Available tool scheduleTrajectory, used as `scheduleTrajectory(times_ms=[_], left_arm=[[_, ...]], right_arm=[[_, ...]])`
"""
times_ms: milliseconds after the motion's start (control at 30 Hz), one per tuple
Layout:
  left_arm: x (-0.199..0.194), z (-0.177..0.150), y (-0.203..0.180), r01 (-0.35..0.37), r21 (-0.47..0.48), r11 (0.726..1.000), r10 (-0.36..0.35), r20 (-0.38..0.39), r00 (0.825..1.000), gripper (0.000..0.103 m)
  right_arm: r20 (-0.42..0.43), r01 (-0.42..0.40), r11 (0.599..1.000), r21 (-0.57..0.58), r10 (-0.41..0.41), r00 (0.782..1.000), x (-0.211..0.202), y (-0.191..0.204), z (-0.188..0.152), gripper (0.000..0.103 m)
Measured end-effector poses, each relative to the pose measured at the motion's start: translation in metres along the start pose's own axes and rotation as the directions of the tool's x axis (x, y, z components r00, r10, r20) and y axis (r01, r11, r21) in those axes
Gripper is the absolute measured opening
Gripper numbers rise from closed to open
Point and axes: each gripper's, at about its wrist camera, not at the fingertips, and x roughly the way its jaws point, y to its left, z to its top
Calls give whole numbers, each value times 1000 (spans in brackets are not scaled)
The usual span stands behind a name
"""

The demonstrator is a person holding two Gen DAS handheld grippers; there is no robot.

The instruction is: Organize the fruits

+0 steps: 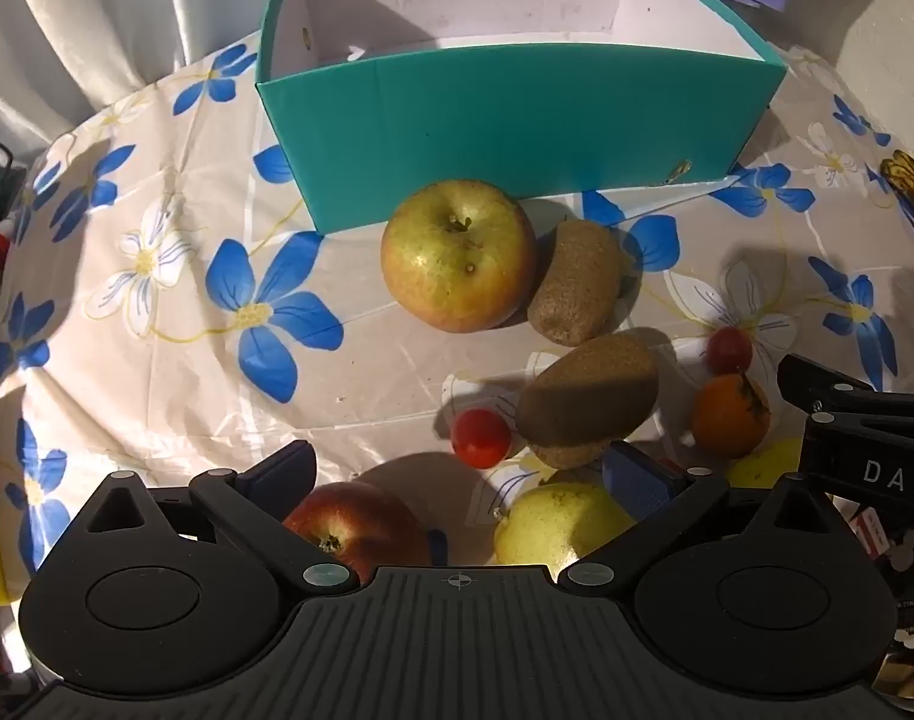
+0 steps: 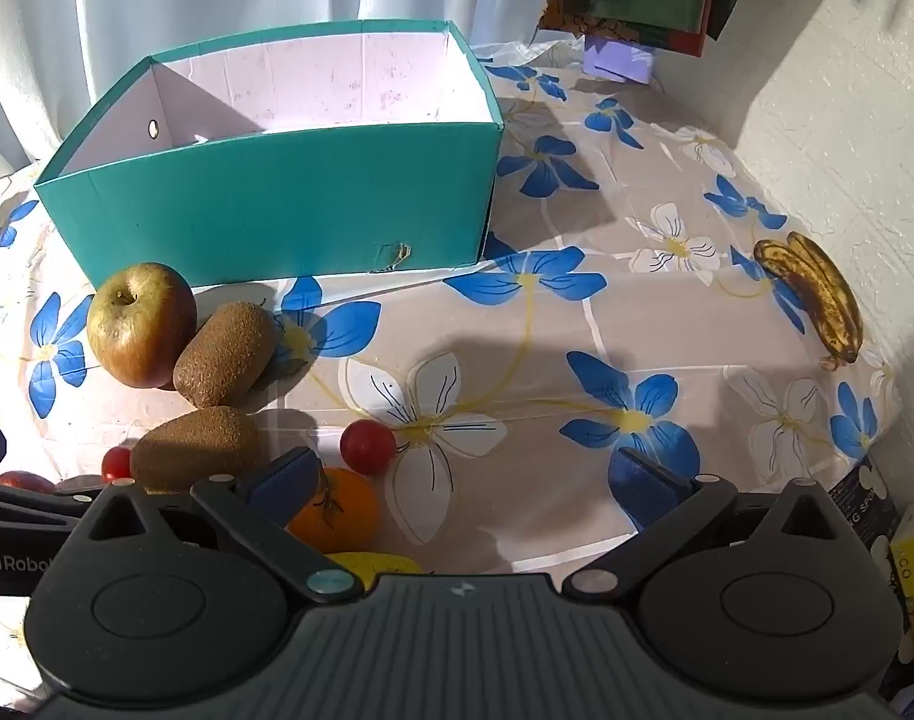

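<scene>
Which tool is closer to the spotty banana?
Right. The right tool hangs open with the banana ahead on its right side. From the left tool the banana sits at the far right edge.

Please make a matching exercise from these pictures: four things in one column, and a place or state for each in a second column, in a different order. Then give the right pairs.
Things:
1. banana
2. green apple
3. box
4. left claw

Places or states:
A. open, holding nothing
B. alone near the wall
C. touching a kiwi, in front of the box
D. teal outside, white inside, no fruit seen in it

Pairs: 1-B, 2-C, 3-D, 4-A
</scene>
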Motion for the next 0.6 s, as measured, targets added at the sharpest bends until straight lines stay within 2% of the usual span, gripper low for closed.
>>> scheduleTrajectory(times_ms=[267, 600], left_arm=[[-1, -1, -4, -15, 1, 1000, 15, 2, 1000, 103], [-1, -3, -5, -22, 45, 999, 21, 10, 1000, 103]], right_arm=[[4, -1, 1000, -1, 1, 1000, -2, 0, 1, 103], [20, -28, 1000, -4, 28, 999, -6, 1, 2, 103]])
